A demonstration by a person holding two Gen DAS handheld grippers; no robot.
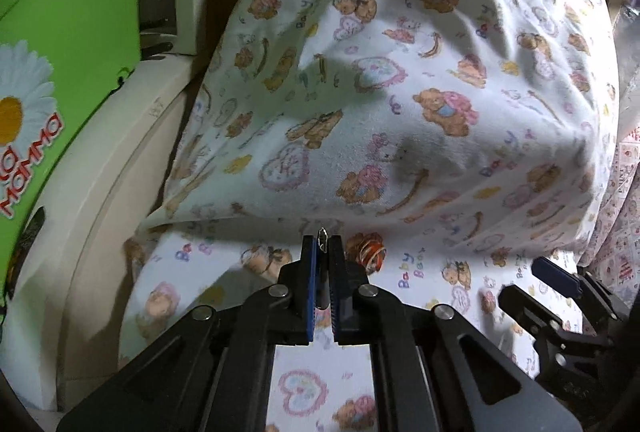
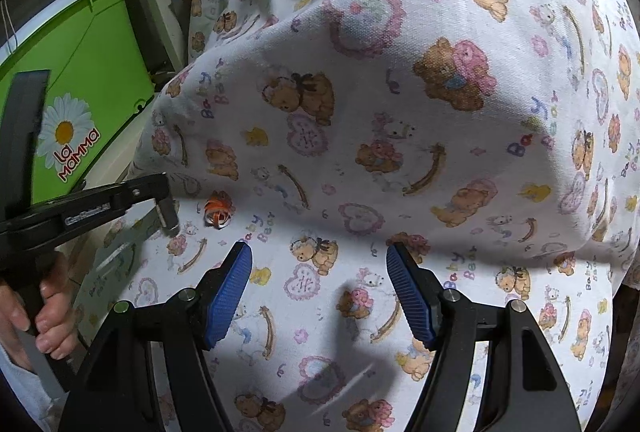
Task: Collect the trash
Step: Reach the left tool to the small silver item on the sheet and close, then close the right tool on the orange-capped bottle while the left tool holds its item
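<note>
A small orange, white and dark crumpled wrapper (image 1: 371, 250) lies on the teddy-bear print sheet (image 1: 400, 112), at the foot of a raised fold. It also shows in the right wrist view (image 2: 218, 211). My left gripper (image 1: 322, 244) is shut on a thin scrap of clear wrapper (image 1: 321, 235) that sticks up between the pad tips, just left of the orange wrapper. In the right wrist view the left gripper (image 2: 168, 210) sits left of the orange wrapper. My right gripper (image 2: 319, 288) is open and empty, low over the sheet (image 2: 400, 152), nearer than the wrapper.
A green bin (image 1: 60, 32) marked "La Mamma" with a daisy stands at the left, also in the right wrist view (image 2: 88, 72). A cream curved plastic surface (image 1: 100, 172) lies beside it. The sheet rises in a large bulge ahead. A patterned cloth (image 1: 624, 212) hangs at the right.
</note>
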